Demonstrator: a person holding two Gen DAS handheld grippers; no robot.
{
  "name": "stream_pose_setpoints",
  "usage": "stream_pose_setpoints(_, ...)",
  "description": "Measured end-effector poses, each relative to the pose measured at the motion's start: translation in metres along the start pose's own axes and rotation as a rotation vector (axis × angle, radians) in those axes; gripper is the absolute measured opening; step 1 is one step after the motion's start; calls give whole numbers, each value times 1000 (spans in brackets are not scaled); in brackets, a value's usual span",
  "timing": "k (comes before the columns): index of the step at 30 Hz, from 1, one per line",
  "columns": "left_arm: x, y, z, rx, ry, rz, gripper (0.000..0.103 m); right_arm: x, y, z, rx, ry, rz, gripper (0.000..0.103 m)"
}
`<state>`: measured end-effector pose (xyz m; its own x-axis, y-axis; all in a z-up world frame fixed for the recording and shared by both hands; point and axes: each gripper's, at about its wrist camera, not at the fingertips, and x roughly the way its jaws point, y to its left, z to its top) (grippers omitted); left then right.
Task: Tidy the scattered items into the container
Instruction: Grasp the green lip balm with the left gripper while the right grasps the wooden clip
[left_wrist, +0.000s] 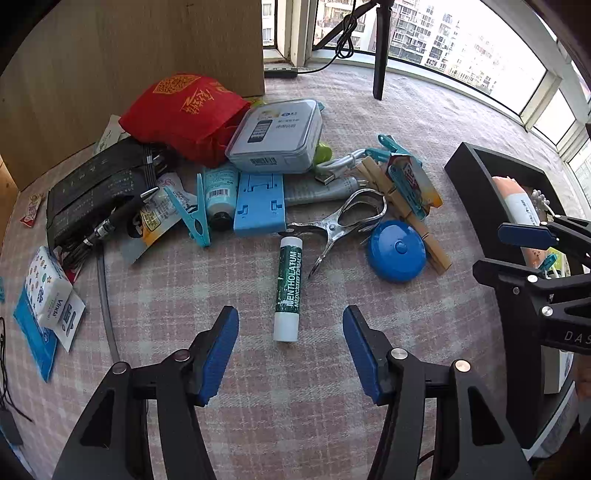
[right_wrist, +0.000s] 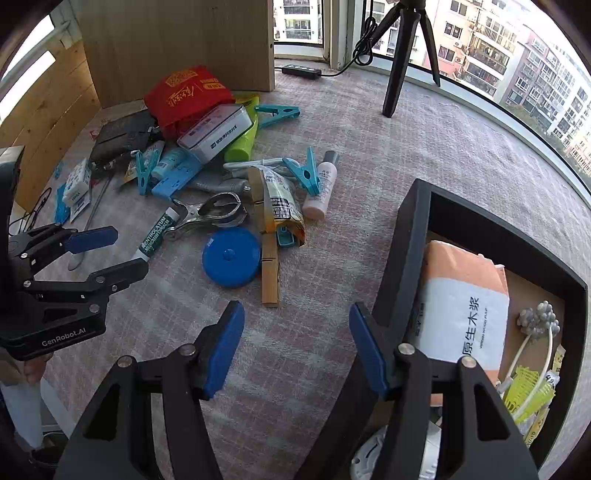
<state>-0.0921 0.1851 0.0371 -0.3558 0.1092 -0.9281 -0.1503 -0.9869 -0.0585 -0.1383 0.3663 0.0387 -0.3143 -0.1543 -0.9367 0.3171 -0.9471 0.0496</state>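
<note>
Left wrist view: low, looking forward over the left gripper (left_wrist: 290, 354) at the clutter. Right wrist view: forward beyond the right gripper (right_wrist: 296, 350), black container (right_wrist: 406, 236) just right. Both share the blue disc (left_wrist: 396, 251) (right_wrist: 231, 256).

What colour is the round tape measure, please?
Blue tape measure, clearest in the right wrist view.

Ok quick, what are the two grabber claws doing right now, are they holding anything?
Left gripper: open, holding nothing; the green-and-white lip balm stick lies on the cloth ahead of it.
Right gripper: open, holding nothing.
</note>
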Motion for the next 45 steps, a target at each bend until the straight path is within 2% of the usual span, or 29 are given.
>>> stream_pose_setpoints(5,11,1,1,7,14,8,51,16,7,3,-23,27,-8,52)
stream_pose_setpoints(9,18,0,3,13,19,11,44,26,12,6,-46,37,-17,42)
stream_pose_setpoints(20,26,-1,12,21,12,30,39,42,12,14,-44,50,-39,42)
stream_pose_setpoints(23,26,0,15,22,6,35,31,44,13,16,-48,43,-46,37)
stream_pose_setpoints(25,25,1,16,22,3,35,20,44,13,18,-44,40,-43,34)
stream_pose_setpoints(27,25,3,16,18,4,35,14,44,12,18,-40,40,-38,25)
stream_pose_setpoints(33,22,7,8,1,-1,30,14,39,11,9,-31,43,-21,13)
stream_pose_setpoints(39,23,4,5,3,6,29,14,32,9,-4,-14,34,-5,12)
stream_pose_setpoints(45,15,0,10,-13,-15,18,14,8,5,-12,21,-17,20,12)
